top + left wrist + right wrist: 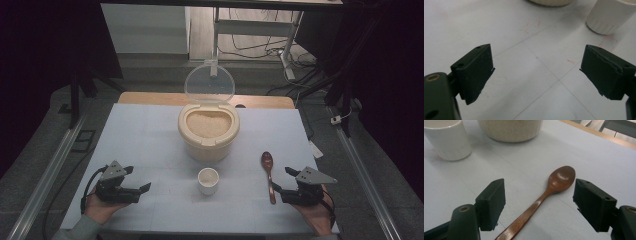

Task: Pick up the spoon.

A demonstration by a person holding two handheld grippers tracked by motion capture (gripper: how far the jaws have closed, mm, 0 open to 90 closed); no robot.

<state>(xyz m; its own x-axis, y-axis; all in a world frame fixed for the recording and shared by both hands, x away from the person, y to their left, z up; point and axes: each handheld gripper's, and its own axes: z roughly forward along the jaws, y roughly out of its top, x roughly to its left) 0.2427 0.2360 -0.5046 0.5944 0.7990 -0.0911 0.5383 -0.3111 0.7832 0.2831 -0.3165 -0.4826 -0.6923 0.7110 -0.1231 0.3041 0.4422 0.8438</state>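
While your right gripper sat with its jaws spread wide on either side of the spoon, nothing was yet grasped; the spoon lay flat on the table, bowl toward the rice tub, handle running back between the jaws. Your left gripper was likewise released, over bare table just left of the cup.

Closing from there could have gone wrong, as I judged it: the handle was thin and lay flush on the surface, so pads pinching too high might have slid over it or flicked it sideways. Its slant across the gap meant the jaws might have caught it off-square and twisted it.

Around you, the cup stood near the spoon's left, close enough to be knocked by a swinging handle. Behind it the tub was full, its clear lid upright at the back, something a raised spoon could have struck.
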